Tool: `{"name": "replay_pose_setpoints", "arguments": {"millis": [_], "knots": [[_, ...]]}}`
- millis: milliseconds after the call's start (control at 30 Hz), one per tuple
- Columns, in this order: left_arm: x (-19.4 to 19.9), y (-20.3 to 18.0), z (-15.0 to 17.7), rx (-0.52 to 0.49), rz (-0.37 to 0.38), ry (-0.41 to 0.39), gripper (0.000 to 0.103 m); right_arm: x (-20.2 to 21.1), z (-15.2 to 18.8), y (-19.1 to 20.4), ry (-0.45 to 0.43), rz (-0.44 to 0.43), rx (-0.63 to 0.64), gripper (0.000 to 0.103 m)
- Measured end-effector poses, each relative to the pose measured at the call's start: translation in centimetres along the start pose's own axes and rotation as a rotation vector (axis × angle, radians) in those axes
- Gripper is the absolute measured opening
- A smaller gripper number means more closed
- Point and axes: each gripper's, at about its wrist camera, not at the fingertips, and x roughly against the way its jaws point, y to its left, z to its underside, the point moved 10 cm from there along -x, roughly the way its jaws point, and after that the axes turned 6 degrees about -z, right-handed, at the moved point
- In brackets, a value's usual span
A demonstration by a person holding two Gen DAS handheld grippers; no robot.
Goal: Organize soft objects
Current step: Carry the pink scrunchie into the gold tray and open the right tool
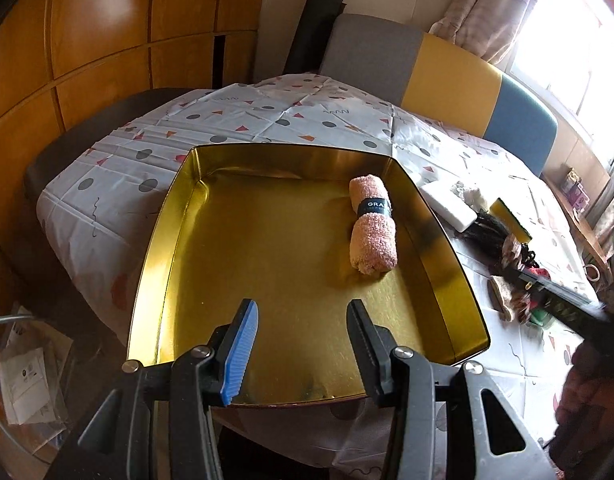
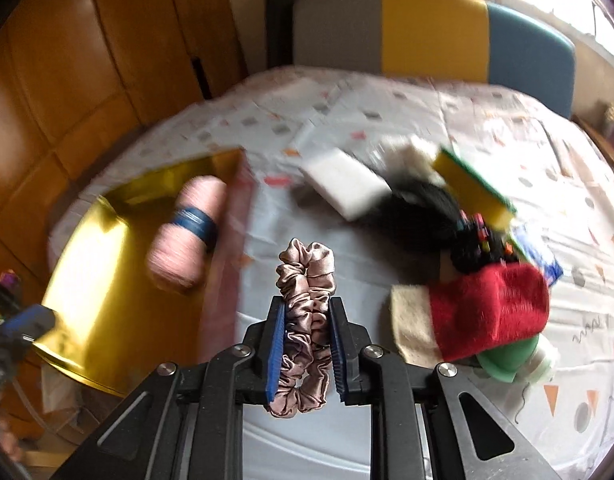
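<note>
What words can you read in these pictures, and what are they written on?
"GRA": white letters on the dark band around the pink rolled towel in the gold tin; the rest of the word curves out of sight.
Small line under it: too small to read.
Papers on the floor: print too small to read.
Right wrist view: too blurred to read.

Right wrist view smeared by motion: tablecloth (image 2: pixel 387 120) pattern unreadable, towel (image 2: pixel 187 236) band lettering lost. Left wrist view: pile (image 1: pixel 515 252) at right edge partly cut off, items indistinct.
</note>
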Motion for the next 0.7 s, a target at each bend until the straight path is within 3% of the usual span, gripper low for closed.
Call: {"name": "replay_pose_setpoints", "arguments": {"millis": [133,300,700], "knots": [[-0.1,0.2,0.0,0.001,-0.004,0.003,0.047,0.9,-1.2,4.0,-0.03,-0.077,0.057,0.021],[-0.2,0.3,0.0,0.001,-0.009,0.003,0.047,-0.2,-0.6,8.1,0.006,-0.143,0.113,0.021],[-0.8,0.9,0.2,0.012,-0.025,0.014,0.047,-4.0,2.3,10.6,0.124,-0.149,0.171,0.022]]}}
